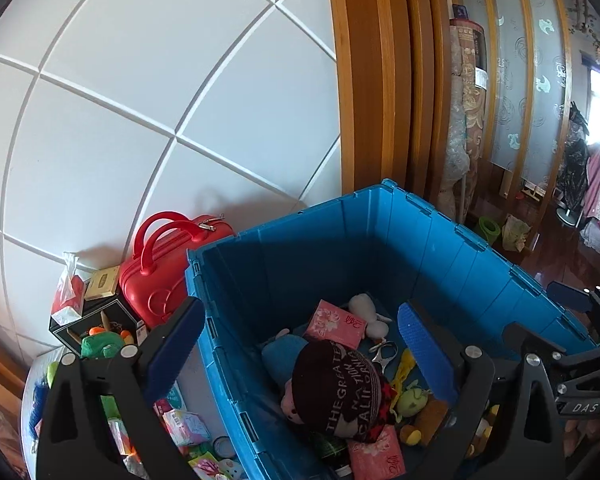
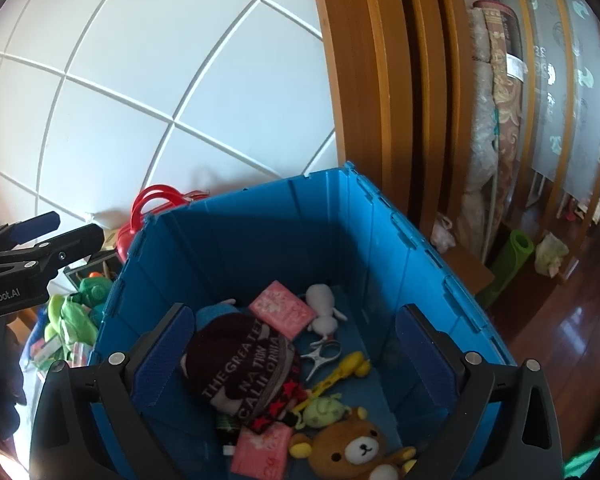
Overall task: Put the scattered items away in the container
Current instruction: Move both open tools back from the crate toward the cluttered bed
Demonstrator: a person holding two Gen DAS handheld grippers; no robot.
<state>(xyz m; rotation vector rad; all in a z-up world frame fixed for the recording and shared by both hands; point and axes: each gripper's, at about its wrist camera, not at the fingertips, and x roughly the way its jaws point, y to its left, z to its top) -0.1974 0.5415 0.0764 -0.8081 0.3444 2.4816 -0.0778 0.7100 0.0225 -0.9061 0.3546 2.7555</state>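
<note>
A blue crate [image 1: 380,216] stands against the wall and holds several items. Among them are a doll in a dark lettered knit hat [image 1: 340,384], two pink tissue packs [image 1: 334,322] and a white plush [image 1: 366,310]. My left gripper [image 1: 300,340] hangs open above the crate's left wall, with nothing between its pads. In the right wrist view my right gripper [image 2: 294,356] is open over the crate [image 2: 260,190], above the hat doll [image 2: 244,368], metal scissors [image 2: 320,356] and a brown bear plush [image 2: 356,446]. The left gripper [image 2: 66,228] shows at the left edge.
Left of the crate are a red mini suitcase [image 1: 160,272], a black box [image 1: 96,328] with a green toy, and loose packets [image 1: 184,424] on a white surface. A wooden door frame [image 1: 364,80], rolled rugs [image 2: 496,120] and a green mat [image 2: 512,264] stand to the right.
</note>
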